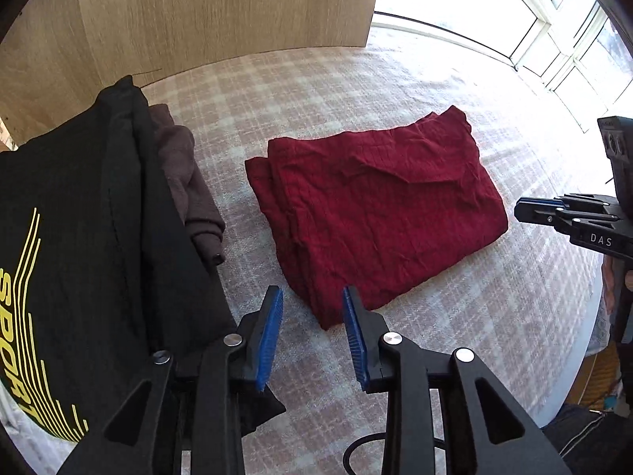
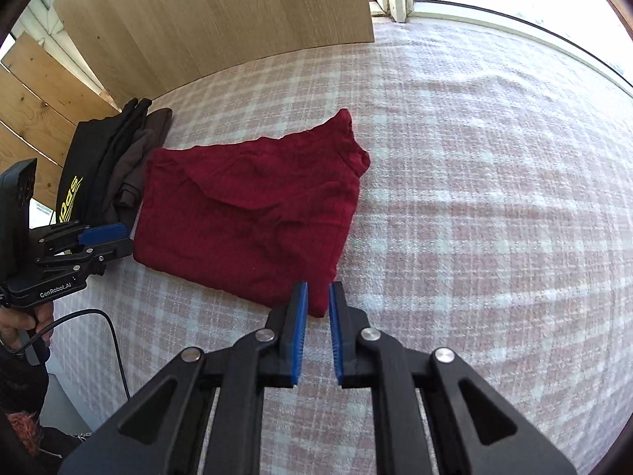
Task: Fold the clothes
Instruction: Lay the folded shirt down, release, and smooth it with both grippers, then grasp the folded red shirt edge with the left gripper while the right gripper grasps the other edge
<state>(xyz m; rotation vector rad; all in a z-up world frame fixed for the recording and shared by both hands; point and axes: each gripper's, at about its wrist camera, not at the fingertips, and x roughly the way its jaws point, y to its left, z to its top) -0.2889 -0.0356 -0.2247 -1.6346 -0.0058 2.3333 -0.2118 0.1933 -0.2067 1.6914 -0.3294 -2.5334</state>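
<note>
A dark red garment point(image 1: 376, 206) lies folded into a rough rectangle on the pink checked bed cover point(image 1: 316, 87); it also shows in the right wrist view point(image 2: 253, 213). My left gripper point(image 1: 312, 308) is open and empty, just off the garment's near corner. My right gripper point(image 2: 316, 301) is open with a narrow gap, empty, at the garment's near right corner. Each gripper shows in the other's view: the right gripper point(image 1: 530, 208) beside the garment's right edge, the left gripper point(image 2: 114, 237) beside its left edge.
A stack of folded clothes lies to the left: a black shirt with yellow lettering point(image 1: 79, 245) on a brown garment point(image 1: 190, 182). A wooden panel point(image 1: 198, 12) stands behind the bed. A bright window point(image 1: 494, 4) is at the back right. A black cable point(image 2: 107, 336) hangs near the bed's edge.
</note>
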